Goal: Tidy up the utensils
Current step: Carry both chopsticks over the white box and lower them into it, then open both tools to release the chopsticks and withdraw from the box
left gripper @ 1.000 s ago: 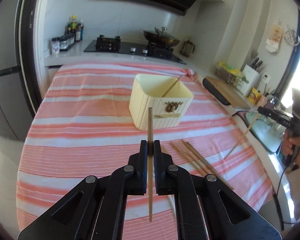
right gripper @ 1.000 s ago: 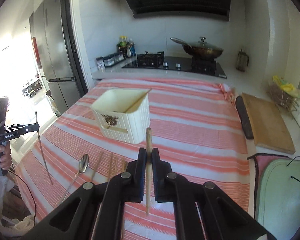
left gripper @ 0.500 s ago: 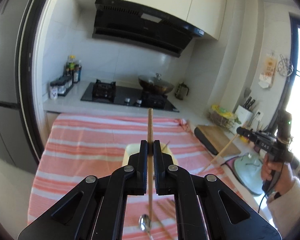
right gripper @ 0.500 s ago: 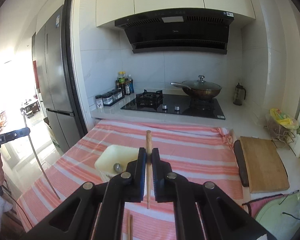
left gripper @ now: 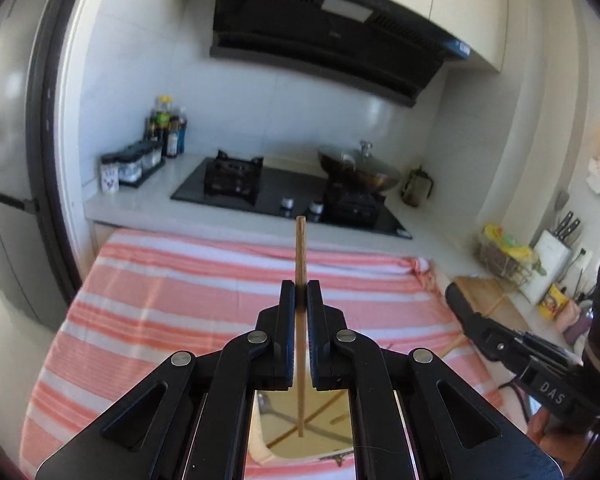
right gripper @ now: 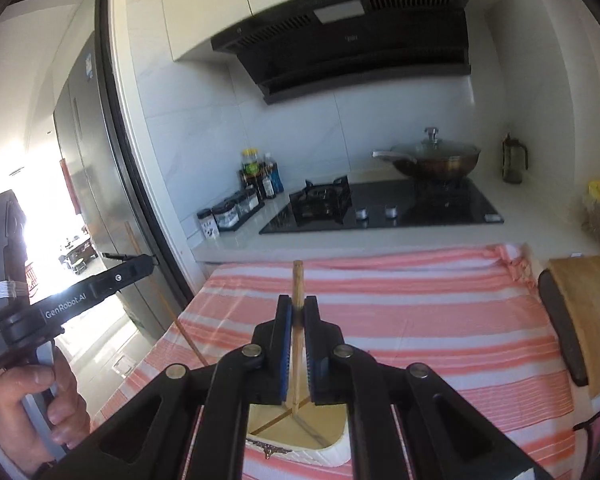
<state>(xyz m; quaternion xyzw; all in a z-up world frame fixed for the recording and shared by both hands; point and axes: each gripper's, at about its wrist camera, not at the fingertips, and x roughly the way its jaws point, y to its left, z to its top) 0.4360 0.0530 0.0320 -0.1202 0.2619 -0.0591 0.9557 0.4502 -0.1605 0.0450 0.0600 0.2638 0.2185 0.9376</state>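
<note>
Pink-and-white striped cloth [left gripper: 180, 300] covers the table and fills the lower half of both views; behind it a pale counter carries a black gas hob [left gripper: 268, 192], a lidded wok [right gripper: 436, 158], a cluster of bottles and spice jars [left gripper: 156, 144] and a dark range hood [right gripper: 352, 52] above; a wooden cutting board [right gripper: 592, 304] lies off the cloth's right edge.

The cream utensil holder [right gripper: 300, 436] stands on the cloth directly beneath both grippers, its open top visible between the arms of each; inside it lie a diagonal chopstick and, in the left wrist view, a metal spoon [left gripper: 266, 404].

The left gripper [left gripper: 300, 296] is closed tight on a wooden chopstick [left gripper: 300, 248]; the stick's long axis runs upright in the frame, its upper end clear above the fingertips, its lower end pointing down into the holder's opening.

The right gripper [right gripper: 298, 312] likewise pinches a second chopstick [right gripper: 297, 284] between its blue-lined pads; that stick stands nearly vertical with a slight lean, its top above the fingers, its bottom tip reaching into the holder [left gripper: 300, 440] near the chopstick lying there; whether the two touch cannot be told.

Each gripper appears at the edge of the other's view, close alongside; the person's hand [right gripper: 40, 396] grips the left handle.
</note>
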